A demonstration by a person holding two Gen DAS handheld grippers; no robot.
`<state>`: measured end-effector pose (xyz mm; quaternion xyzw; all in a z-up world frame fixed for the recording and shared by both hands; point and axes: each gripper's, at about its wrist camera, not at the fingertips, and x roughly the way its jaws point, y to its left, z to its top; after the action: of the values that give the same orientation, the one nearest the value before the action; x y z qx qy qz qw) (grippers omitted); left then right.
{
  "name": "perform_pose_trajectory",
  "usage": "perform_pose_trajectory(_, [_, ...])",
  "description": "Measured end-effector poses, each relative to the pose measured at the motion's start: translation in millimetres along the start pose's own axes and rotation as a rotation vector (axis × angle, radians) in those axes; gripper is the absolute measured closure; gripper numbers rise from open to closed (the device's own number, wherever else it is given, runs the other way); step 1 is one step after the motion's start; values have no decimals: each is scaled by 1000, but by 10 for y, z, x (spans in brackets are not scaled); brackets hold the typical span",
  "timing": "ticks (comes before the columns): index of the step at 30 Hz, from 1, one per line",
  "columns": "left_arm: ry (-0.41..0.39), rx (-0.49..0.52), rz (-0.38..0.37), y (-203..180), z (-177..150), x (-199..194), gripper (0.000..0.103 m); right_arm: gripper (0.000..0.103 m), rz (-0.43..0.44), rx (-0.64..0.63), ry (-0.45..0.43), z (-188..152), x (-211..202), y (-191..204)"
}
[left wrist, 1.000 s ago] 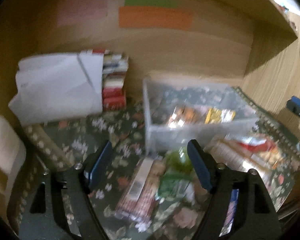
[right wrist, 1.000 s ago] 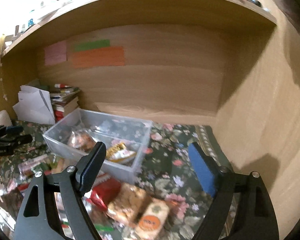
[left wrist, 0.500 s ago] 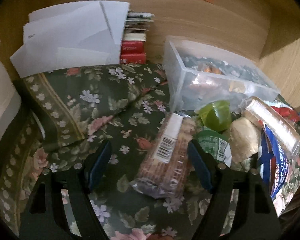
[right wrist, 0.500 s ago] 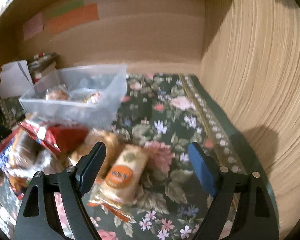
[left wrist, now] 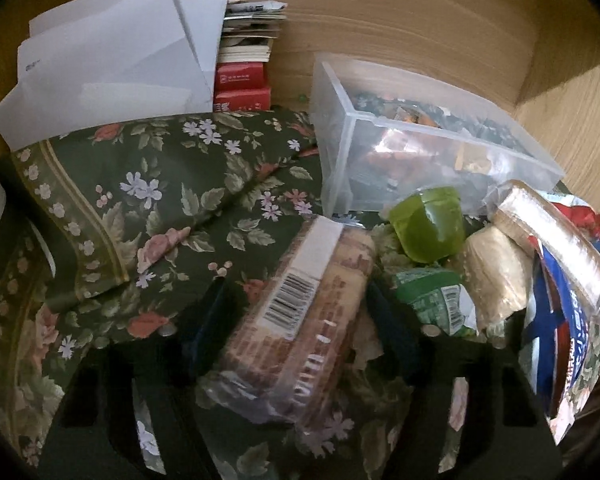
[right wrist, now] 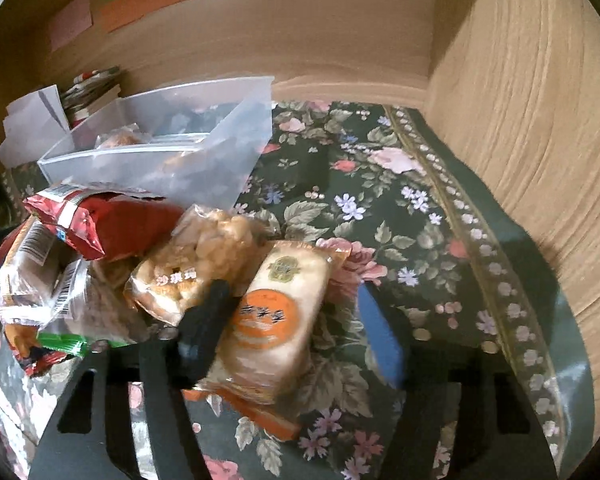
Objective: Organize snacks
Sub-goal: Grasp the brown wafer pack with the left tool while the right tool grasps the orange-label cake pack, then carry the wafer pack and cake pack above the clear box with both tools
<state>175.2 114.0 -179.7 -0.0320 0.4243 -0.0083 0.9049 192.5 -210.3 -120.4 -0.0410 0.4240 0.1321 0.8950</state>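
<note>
On the far left of the left wrist view, folded white papers (left wrist: pixel 116 68) lean at the wooden back wall, a stack of books (left wrist: pixel 246 60) just right of them. Floral tablecloth (left wrist: pixel 148 216) covers the table, bunched into folds.

Left hand-held gripper (left wrist: pixel 300 328): released, jaws spread on either side of a clear-wrapped cracker pack (left wrist: pixel 300 320) with a barcode label; the pack lies between the fingers, contact can't be confirmed. Right of it: green jelly cup (left wrist: pixel 428 224) tilted on the pile, a green-labelled cup (left wrist: pixel 432 300) below it, a pale wrapped snack (left wrist: pixel 496 272), then a long clear sleeve of biscuits (left wrist: pixel 552 248) over a blue-and-white bag (left wrist: pixel 556 340). Clear plastic bin (left wrist: pixel 340 128) sits behind the pile, a few snacks already inside.

Right wrist view, left to right: red snack bag (right wrist: pixel 108 224) on top of the pile in front of the bin (right wrist: pixel 236 160), a clear pack of puffed-rice squares (right wrist: pixel 196 260), then a white pack with an orange round label (right wrist: pixel 280 312).

Right hand-held gripper (right wrist: pixel 300 328): released, jaws straddling the orange-label pack; the left finger (right wrist: pixel 208 320) is against the pack's edge, the blue-padded right finger (right wrist: pixel 380 336) stands apart from it. Bare tablecloth (right wrist: pixel 420 220) to the right, up to the wooden side wall (right wrist: pixel 540 120).
</note>
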Motion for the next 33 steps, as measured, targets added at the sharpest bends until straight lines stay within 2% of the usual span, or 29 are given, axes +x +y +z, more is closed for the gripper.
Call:
perform_pose_trajectory(3, [3, 23, 7, -41, -14, 4, 54, 70, -7, -4, -4, -12, 20, 7])
perform_pose_trajectory(5, [4, 36, 6, -66, -22, -19, 58, 71, -9, 0, -12, -17, 16, -1])
perform_pose_trajectory(10, [-13, 16, 9, -49, -49, -159, 58, 72, -10, 21, -45, -18, -64, -72])
perform_pose_trajectory(16, [-99, 10, 29, -41, 66, -478, 58, 72, -22, 43, -117, 86, -275, -160])
perform_pose_trajectory(24, [-226, 19, -10, -160, 352, -913, 58, 72, 2, 29, -229, 321, -577, -85])
perform_pose_trajectory(33, [-312, 24, -53, -368, 680, -1108, 58, 72, 49, -19, -363, 620, -807, 126])
